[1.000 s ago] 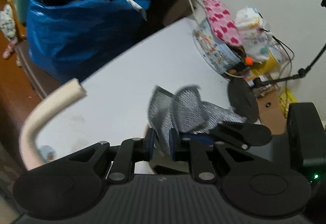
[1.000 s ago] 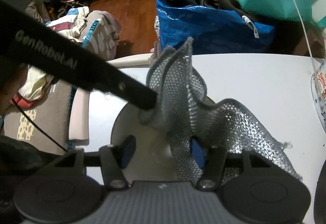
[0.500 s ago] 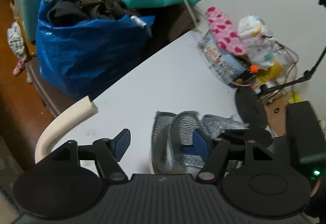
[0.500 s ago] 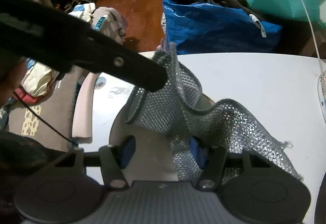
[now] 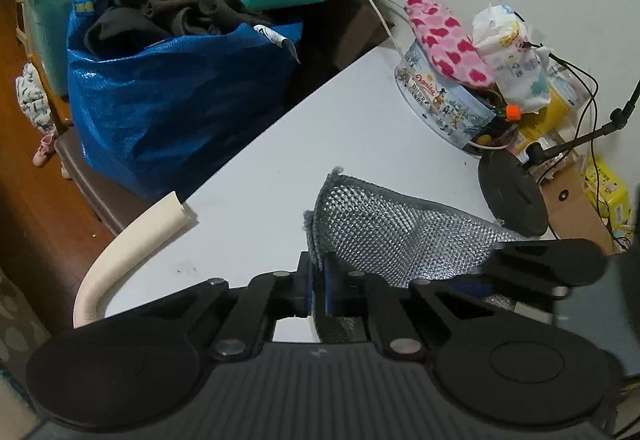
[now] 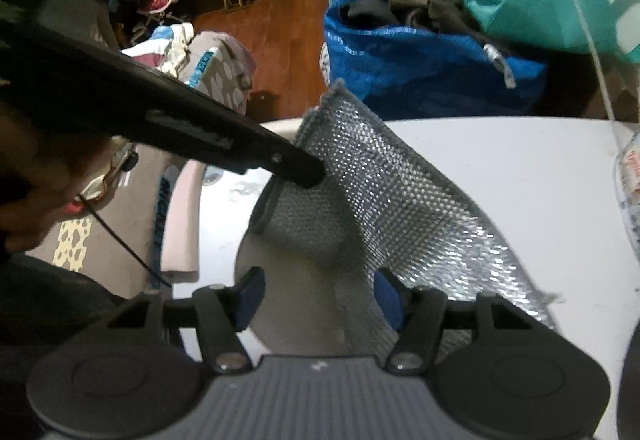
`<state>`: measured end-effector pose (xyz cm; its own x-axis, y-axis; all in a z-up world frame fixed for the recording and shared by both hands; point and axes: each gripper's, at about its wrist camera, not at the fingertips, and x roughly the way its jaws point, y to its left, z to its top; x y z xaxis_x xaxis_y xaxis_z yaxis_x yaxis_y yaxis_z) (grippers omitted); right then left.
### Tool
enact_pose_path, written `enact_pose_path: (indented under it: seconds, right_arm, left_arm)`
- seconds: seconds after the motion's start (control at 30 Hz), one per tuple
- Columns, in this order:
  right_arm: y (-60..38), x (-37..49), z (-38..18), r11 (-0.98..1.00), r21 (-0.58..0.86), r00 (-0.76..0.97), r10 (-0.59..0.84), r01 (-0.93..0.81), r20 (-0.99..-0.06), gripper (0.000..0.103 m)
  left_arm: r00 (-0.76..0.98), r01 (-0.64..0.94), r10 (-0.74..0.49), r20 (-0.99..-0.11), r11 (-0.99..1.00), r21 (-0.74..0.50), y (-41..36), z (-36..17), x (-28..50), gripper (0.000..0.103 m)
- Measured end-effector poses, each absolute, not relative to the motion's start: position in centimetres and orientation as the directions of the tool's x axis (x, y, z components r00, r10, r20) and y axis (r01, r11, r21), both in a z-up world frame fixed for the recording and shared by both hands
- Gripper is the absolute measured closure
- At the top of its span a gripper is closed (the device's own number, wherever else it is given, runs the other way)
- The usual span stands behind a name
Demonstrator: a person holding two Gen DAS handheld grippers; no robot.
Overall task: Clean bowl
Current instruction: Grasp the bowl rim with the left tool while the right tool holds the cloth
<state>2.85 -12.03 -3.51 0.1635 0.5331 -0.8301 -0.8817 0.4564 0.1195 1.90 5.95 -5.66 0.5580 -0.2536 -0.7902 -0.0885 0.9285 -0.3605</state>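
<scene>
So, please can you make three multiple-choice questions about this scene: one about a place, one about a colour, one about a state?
1. Where does the cookie tin stand?
A. on the white table
B. on the floor
C. inside the blue bag

2. What colour is the mesh cloth?
A. red
B. silver-grey
C. yellow

3. How is the left gripper?
A. wide open, empty
B. out of view
C. shut on the mesh cloth

Answers:
1. A, the tin rests on the tabletop near its far edge.
2. B, the weave glints silver.
3. C, its blue pads pinch the cloth's edge.
</scene>
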Motion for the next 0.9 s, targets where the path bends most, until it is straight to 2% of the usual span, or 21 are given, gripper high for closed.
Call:
enact_pose_path:
  seconds: [0.27, 0.37, 0.53, 0.73, 0.9]
  right_arm:
    - [-17.8, 4.7, -0.8, 0.643, 0.186, 0.29, 0.56, -0.743, -0.776, 0.041]
    - [-19.0, 6.1, -1.3, 0.727, 0.197, 0.339, 0.519, -0.657, -0.784, 0.042]
    - [-19.2, 7.5, -2.7, 0.758, 0.27, 0.324, 0.533, -0.594, -0.782, 0.042]
    - [-19.7, 7.1, -1.9, 0.776, 0.231, 0.387, 0.519, -0.586, -0.763, 0.04]
    - [-20.1, 7.4, -3.3, 0.796, 0.254, 0.35, 0.495, -0.55, -0.795, 0.04]
  left_arm:
    - [0.547, -0.118, -0.254, -0.798, 0.92, -0.374, 6.4, -5.6, 1.9, 0.098]
    - [0.544, -0.121, -0.255, -0.8, 0.919, -0.376, 6.4, -5.6, 1.8, 0.098]
    - [0.543, -0.128, -0.256, -0.8, 0.916, -0.38, 6.6, -5.7, 1.7, 0.098]
    - [0.541, -0.137, -0.254, -0.802, 0.914, -0.382, 6.8, -5.7, 1.6, 0.098]
    - [0.538, -0.133, -0.255, -0.804, 0.916, -0.379, 6.7, -5.7, 1.7, 0.098]
